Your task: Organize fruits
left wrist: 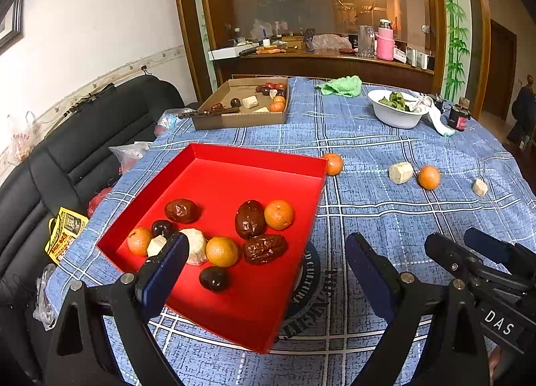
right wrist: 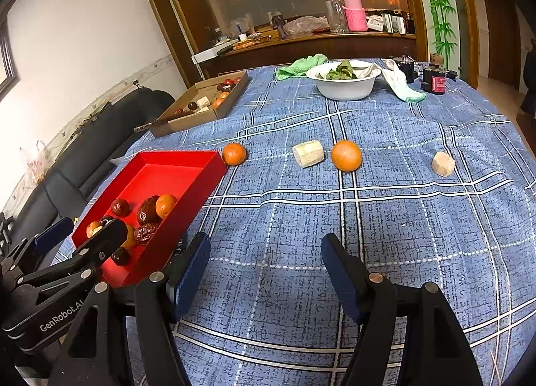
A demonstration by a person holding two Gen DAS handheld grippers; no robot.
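Red tray [left wrist: 214, 165] sits on the blue plaid bench [right wrist: 402, 218], w/ oranges, dates & pale fruit chunks inside. Left claw [left wrist: 268, 262] spread wide over tray's near corner, nothing btwn its pads. Right claw [right wrist: 264, 265] also apart, empty, over bare cloth. Still loose on bench: orange [right wrist: 234, 153] touching tray's far corner, pale chunk [right wrist: 308, 153], 2nd orange [right wrist: 346, 155], another chunk [right wrist: 443, 164].

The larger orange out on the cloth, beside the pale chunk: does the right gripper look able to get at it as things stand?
Probably yes. The right gripper is open and empty, and only bare tablecloth lies between it and the orange; the pale chunk sits apart.
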